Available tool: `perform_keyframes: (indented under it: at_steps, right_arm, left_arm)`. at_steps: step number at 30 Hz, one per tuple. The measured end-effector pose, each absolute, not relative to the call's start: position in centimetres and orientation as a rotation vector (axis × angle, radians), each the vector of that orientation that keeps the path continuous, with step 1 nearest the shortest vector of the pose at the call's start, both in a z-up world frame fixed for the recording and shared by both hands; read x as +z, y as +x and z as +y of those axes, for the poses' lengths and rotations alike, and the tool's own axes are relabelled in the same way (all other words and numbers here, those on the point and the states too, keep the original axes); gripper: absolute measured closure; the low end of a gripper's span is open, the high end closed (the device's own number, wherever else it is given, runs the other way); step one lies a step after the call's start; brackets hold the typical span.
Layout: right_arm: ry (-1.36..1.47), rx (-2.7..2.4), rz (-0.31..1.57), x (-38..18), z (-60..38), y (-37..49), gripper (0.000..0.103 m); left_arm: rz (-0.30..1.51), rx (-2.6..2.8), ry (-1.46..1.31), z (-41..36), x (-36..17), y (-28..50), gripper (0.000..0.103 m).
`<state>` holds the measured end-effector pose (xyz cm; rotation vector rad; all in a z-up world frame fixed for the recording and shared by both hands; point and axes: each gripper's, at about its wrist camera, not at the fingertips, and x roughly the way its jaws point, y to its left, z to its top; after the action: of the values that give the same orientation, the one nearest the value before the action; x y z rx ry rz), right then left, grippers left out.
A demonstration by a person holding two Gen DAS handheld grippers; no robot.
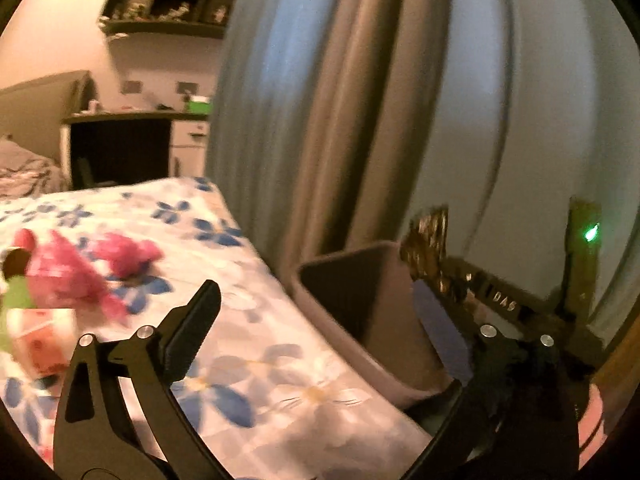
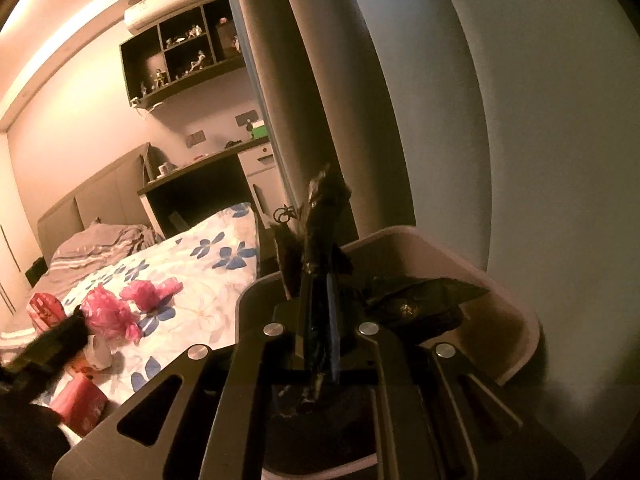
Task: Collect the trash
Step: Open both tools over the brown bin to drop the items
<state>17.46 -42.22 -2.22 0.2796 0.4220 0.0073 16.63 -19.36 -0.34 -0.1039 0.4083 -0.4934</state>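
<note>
Bedroom, floral bed (image 2: 208, 280) at left. My right gripper (image 2: 320, 320) pinches dark wrapper (image 2: 322, 240) over bin (image 2: 516, 308), centre frame; release next. Left gripper (image 1: 320, 308) spread wide, empty. Pink trash (image 2: 108, 312) remains on bed.

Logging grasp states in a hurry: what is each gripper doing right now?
Left gripper: open, holding nothing, between the bed and the bin.
Right gripper: shut on a dark wrapper, above the bin.

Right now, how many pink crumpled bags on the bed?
2. One pink bag nearer the red cartons, the other pink bag just beyond it toward the bin. The left gripper may hide more.
</note>
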Motion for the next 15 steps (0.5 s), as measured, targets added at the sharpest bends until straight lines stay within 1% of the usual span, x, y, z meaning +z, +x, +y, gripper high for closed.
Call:
perform_keyframes:
  at_steps: [2,4,8,11,14,15]
  right_arm:
    - [0.280,-0.003,0.428,-2.3,-42.1,17.6,0.089]
    - [0.273,-0.018,0.421,-2.1,-42.0,17.5,0.064]
    - [0.256,-0.041,0.385,-1.2,-41.6,16.3,0.063]
    - [0.229,-0.049,0.354,-0.5,-40.7,15.1,0.053]
    - [0.195,-0.053,0.326,0.0,-39.1,13.8,0.047]
    - [0.185,-0.048,0.320,0.1,-38.4,13.2,0.043]
  left_arm:
    - [0.374,-0.468,-0.099,-18.1,0.5,15.6,0.006]
    - [0.342,-0.437,-0.093,-16.9,1.3,14.6,0.006]
    - [0.309,-0.409,-0.100,-14.3,2.5,13.3,0.006]
    - [0.293,-0.377,-0.097,-12.0,2.9,12.2,0.006]
    - [0.279,-0.331,-0.081,-9.7,2.7,11.4,0.006]
    - [0.277,-0.315,-0.077,-8.9,2.5,11.1,0.006]
